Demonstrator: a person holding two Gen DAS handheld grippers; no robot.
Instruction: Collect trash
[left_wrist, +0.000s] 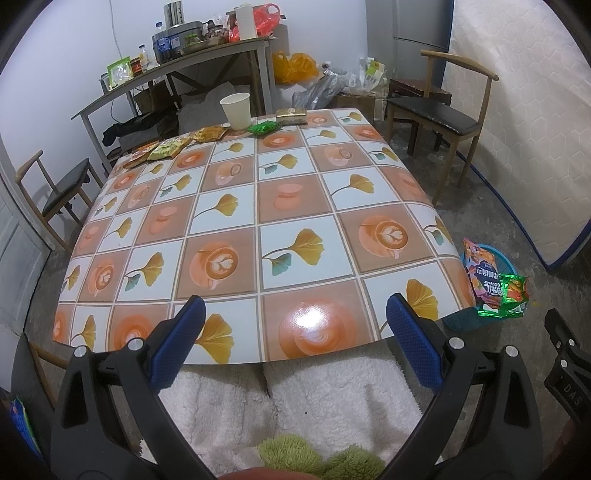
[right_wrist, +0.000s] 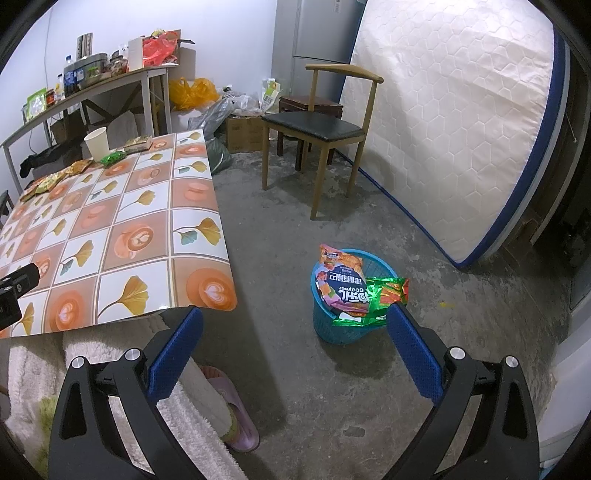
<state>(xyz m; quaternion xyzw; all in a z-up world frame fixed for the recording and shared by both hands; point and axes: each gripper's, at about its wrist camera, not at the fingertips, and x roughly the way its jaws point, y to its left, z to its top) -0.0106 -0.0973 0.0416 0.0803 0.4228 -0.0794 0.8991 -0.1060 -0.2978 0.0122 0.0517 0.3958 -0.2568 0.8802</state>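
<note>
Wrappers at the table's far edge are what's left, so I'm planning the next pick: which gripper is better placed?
Left gripper: open, facing the wrappers. Right gripper faces the basket.

purple snack bag (right_wrist: 341, 282) in blue basket (right_wrist: 334, 332): upside-down Latin word, roughly "Gouyoer", above white Chinese characters, not legible | right gripper body at left-wrist view edge: embossed "DAS" | bottle labels on far side table: too small to read

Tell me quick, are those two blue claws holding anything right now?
Left gripper: open, holding nothing.
Right gripper: open, holding nothing.
</note>
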